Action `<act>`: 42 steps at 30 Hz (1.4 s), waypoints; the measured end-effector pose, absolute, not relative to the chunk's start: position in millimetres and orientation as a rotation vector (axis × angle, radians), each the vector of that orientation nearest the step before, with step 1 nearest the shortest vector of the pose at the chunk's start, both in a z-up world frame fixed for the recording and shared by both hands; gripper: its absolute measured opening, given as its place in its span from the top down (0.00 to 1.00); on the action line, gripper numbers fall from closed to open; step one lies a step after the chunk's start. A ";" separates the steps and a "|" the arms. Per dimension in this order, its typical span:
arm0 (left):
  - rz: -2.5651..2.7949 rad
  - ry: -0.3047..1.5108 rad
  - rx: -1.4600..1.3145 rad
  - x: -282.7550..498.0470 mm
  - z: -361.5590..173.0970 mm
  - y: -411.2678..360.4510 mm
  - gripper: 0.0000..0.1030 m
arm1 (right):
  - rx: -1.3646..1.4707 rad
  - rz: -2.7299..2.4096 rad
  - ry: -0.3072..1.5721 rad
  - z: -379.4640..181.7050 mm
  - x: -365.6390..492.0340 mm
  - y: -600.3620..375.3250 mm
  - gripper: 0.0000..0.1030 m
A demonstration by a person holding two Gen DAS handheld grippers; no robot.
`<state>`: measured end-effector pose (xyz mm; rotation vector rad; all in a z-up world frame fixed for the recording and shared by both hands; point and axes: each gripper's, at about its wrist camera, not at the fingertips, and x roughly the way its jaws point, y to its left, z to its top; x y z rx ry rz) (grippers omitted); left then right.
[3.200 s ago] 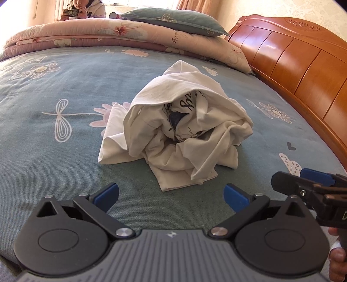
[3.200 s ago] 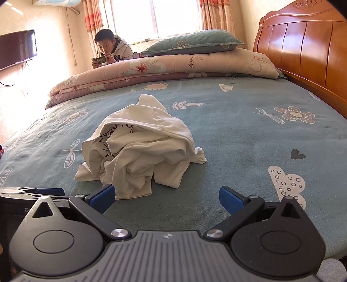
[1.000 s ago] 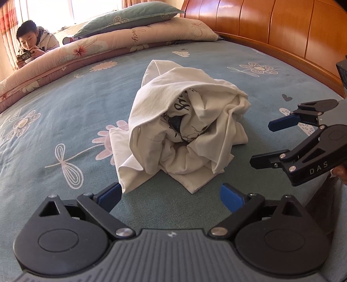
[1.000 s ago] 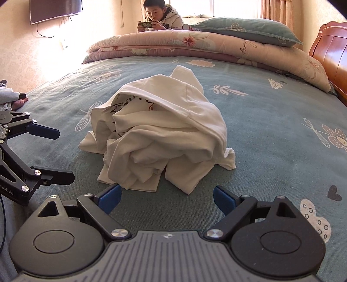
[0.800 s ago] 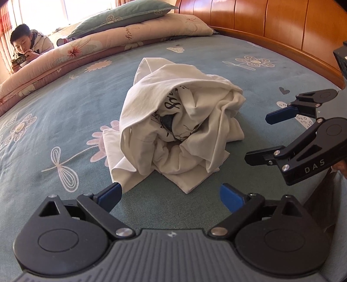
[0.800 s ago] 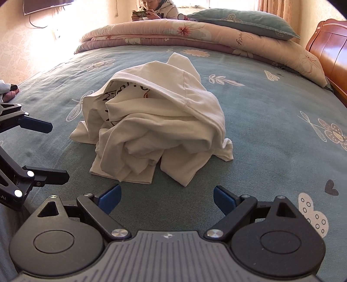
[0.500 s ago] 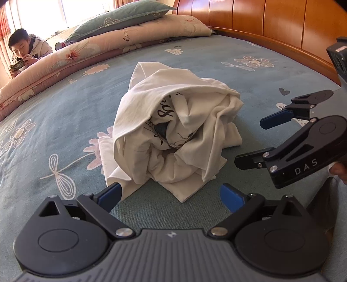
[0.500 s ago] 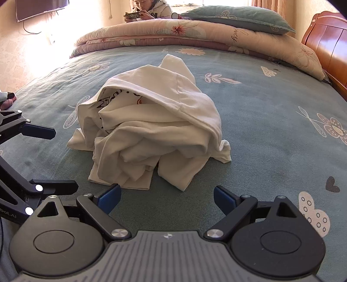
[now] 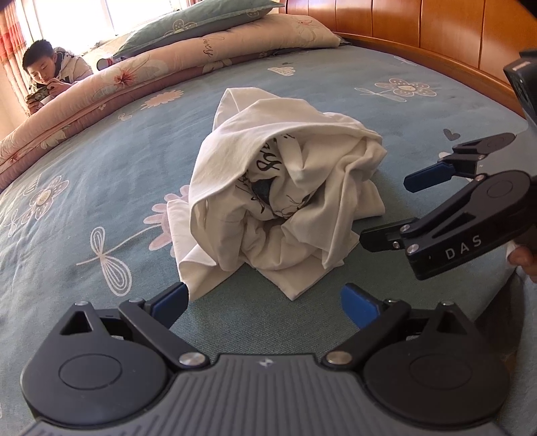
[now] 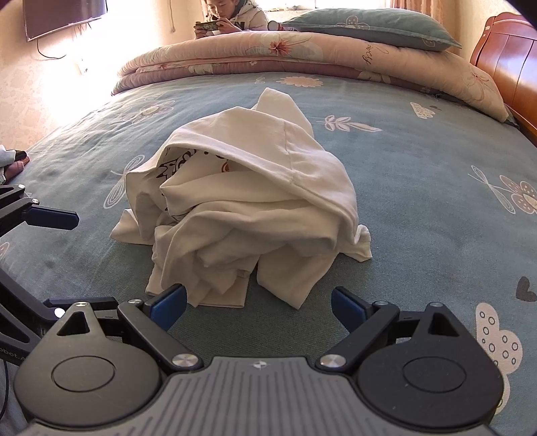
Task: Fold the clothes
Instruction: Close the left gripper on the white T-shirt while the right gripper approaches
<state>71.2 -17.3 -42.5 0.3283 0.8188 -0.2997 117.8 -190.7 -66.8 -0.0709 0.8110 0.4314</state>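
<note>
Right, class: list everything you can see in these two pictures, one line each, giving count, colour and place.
T-shirt: one, white with dark print, crumpled mid-bed.
Bedspread: one, teal with flower prints, covering the bed.
Quilt: one, pink floral, folded along the far edge.
Pillow: one, grey-green, on the quilt.
Headboard: one, orange-brown wood, right side.
Television: one, dark, on the left wall.
Person: one, behind the quilt, holding a phone.
Left gripper: black, blue pads, open, near the shirt.
Right gripper: same, open.

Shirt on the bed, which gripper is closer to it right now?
Right gripper, narrowly: its lower finger nearly touches the shirt from the side. Left gripper sits just short of its near corner.
</note>
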 end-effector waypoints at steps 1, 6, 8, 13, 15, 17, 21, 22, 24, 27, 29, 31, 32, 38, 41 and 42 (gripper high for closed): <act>-0.303 0.819 0.332 71.2 -42.5 -18.4 0.06 | -0.071 0.430 0.814 -68.0 118.2 -190.8 0.07; -0.309 0.813 0.344 72.5 -40.8 -22.8 0.06 | -0.064 0.424 0.816 -70.1 118.7 -192.7 0.07; -0.314 0.805 0.353 72.7 -38.4 -24.2 0.06 | -0.061 0.427 0.815 -70.1 118.8 -193.7 0.07; -0.348 0.771 0.405 75.7 -23.2 -29.8 0.21 | -0.068 0.431 0.809 -69.5 116.6 -195.5 0.07; -0.370 0.749 0.434 81.1 -11.7 -32.4 0.33 | -0.065 0.436 0.808 -69.5 115.4 -197.6 0.07; -0.394 0.728 0.466 88.6 -0.5 -35.5 0.40 | -0.056 0.441 0.807 -68.8 114.6 -200.5 0.07; -0.435 0.657 0.601 104.0 17.4 -54.0 0.40 | -0.032 0.441 0.797 -66.2 113.0 -207.8 0.07; -0.453 0.638 0.647 106.8 19.7 -61.1 0.40 | -0.027 0.437 0.796 -65.9 113.1 -209.3 0.07; -0.483 0.607 0.751 112.7 19.9 -77.0 0.41 | -0.019 0.430 0.796 -65.9 113.7 -212.0 0.07; -0.493 0.592 0.881 124.3 9.0 -98.1 0.54 | -0.010 0.427 0.795 -65.9 115.0 -213.8 0.07; -0.510 0.627 0.939 132.2 -0.8 -106.4 0.59 | -0.011 0.432 0.792 -65.7 115.0 -213.8 0.07; -0.534 0.626 1.009 135.2 -10.6 -113.1 0.59 | -0.005 0.442 0.791 -66.0 115.1 -215.0 0.07; -0.527 0.609 1.042 136.2 -13.1 -115.7 0.60 | 0.001 0.446 0.791 -66.0 115.3 -216.2 0.07; -0.521 0.605 1.068 156.7 -13.7 -126.9 0.59 | 0.026 0.430 0.792 -64.8 116.8 -222.4 0.07; -0.536 0.588 1.151 156.6 -26.1 -131.0 0.65 | 0.026 0.433 0.791 -64.7 117.0 -221.1 0.07; -0.523 0.574 1.170 156.4 -27.4 -132.2 0.68 | 0.027 0.434 0.791 -64.7 117.3 -221.1 0.07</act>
